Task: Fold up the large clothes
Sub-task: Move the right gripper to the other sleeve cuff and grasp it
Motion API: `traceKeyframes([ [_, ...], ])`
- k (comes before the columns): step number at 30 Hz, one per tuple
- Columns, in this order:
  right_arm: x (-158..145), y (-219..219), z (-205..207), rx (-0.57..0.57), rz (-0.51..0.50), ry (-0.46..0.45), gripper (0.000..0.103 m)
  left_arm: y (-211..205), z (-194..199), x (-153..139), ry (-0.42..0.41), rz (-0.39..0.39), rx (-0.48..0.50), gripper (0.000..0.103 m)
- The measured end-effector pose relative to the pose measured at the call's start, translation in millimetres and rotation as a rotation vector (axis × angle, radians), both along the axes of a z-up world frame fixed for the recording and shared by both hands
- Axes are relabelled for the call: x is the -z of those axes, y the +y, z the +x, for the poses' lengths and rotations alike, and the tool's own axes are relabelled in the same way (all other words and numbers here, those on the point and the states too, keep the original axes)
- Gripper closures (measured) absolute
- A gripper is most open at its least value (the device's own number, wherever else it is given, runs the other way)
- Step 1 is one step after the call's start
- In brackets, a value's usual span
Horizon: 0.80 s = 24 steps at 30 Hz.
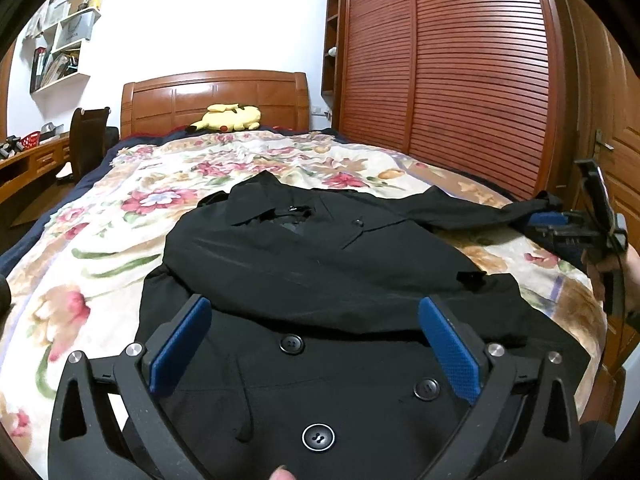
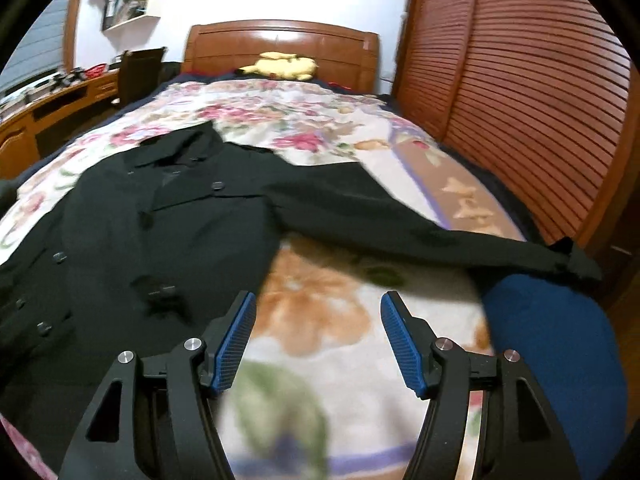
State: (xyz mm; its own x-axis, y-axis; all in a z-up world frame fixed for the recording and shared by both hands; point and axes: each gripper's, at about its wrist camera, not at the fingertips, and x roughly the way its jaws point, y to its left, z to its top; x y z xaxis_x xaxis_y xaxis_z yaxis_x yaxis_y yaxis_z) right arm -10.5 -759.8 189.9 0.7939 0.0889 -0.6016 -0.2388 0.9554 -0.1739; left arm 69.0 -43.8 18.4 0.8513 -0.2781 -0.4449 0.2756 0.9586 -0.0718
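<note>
Left wrist view: the left hand-held gripper (image 1: pixel 316 332) hovers with jaws spread wide and nothing in them, over the black coat (image 1: pixel 320 280), which lies buttoned-side up on the floral bedspread (image 1: pixel 100 232).
Right wrist view: the right hand-held gripper (image 2: pixel 318 338) stands partly open and empty over bare bedspread (image 2: pixel 320 320); the coat's sleeve (image 2: pixel 420 228) stretches toward the bed's right edge.

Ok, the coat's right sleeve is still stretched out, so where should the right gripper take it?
Take the sleeve at its cuff, coming in from the wardrobe side. The cuff lies flat at the blanket's edge, clear of the coat body. The right gripper is open and empty.
</note>
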Motion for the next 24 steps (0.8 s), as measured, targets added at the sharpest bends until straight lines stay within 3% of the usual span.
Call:
traceKeyframes([
  [6, -17, -49, 47, 0.167, -0.04, -0.04, 0.035, -2, 3, 1, 0.002, -0.017, 0.001, 0.0],
  [13, -32, -112, 95, 0.362, 0.005, -0.061, 0.033, -5, 4, 6, 0.015, 0.0, 0.003, 0.0],
  [24, -50, -144, 125, 0.547, 0.066, -0.039, 0.033, -6, 6, 12, 0.041, 0.013, 0.007, 0.0],
])
